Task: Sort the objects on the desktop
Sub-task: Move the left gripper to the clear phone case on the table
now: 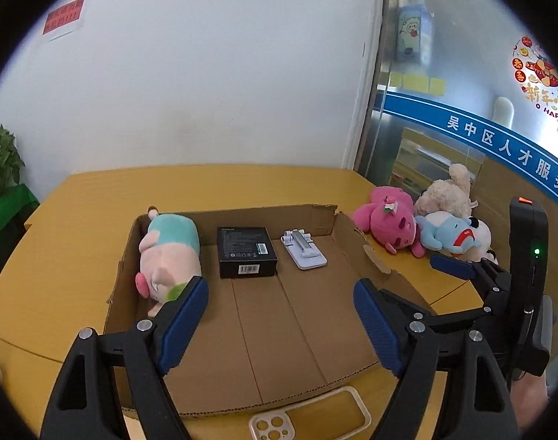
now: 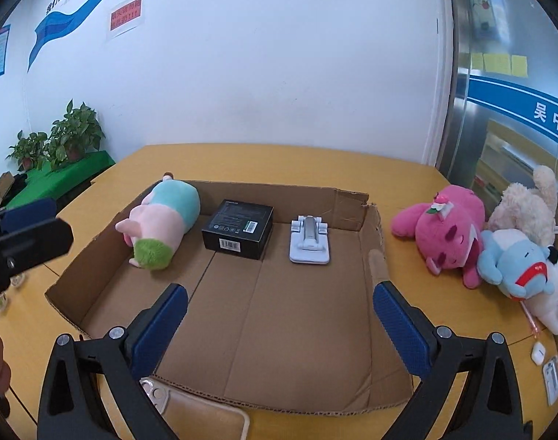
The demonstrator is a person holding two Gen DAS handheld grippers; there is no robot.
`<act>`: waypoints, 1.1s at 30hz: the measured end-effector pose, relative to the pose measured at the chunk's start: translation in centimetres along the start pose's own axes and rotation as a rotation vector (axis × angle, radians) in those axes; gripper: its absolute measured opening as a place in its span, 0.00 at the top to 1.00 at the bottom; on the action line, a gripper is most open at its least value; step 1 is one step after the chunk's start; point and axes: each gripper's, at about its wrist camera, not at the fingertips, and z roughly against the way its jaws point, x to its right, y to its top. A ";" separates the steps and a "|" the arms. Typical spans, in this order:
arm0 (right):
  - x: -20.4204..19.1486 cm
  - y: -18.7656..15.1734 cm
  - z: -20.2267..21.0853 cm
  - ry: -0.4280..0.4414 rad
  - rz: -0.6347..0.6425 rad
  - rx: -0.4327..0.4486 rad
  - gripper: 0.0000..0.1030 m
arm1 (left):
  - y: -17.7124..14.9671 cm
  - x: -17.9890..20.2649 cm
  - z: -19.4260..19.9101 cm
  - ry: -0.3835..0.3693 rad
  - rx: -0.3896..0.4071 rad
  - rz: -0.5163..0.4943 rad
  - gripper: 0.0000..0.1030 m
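Nearest the lens, a thin, likely slippery phone case [image 1: 310,414] lies flat on the surface just before the cardboard tray [image 1: 366,253], best pinched by its rim, both the left gripper [image 1: 280,315] and right gripper [image 2: 279,324] spread empty.

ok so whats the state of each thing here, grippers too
left gripper: open, empty
right gripper: open, empty
cardboard box: open-topped
pig plush: lying in box
black box: closed, flat in box
phone stand: folded, in box
pink plush: lying outside box
phone case: empty, outside box
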 end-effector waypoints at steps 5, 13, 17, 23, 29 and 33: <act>-0.4 -1.0 0.8 -0.003 -0.003 0.003 0.00 | -1.1 -0.6 0.9 0.033 0.015 0.032 0.21; -0.8 -1.9 1.3 0.010 -0.008 -0.010 0.00 | -2.7 -1.3 1.6 0.013 0.011 0.070 0.21; -1.1 -2.3 1.2 0.014 -0.004 -0.013 0.00 | -3.2 -1.9 1.7 0.037 -0.001 0.073 0.21; -1.6 -2.6 0.8 0.013 0.001 -0.024 0.00 | -3.8 -1.9 1.6 0.038 -0.013 0.072 0.21; -2.3 -2.9 0.6 0.027 0.023 -0.032 0.00 | -4.5 -2.1 1.0 -0.002 -0.052 0.072 0.21; -2.1 -3.2 0.4 0.023 0.013 -0.041 0.00 | -4.9 -2.4 0.6 -0.015 -0.069 0.080 0.21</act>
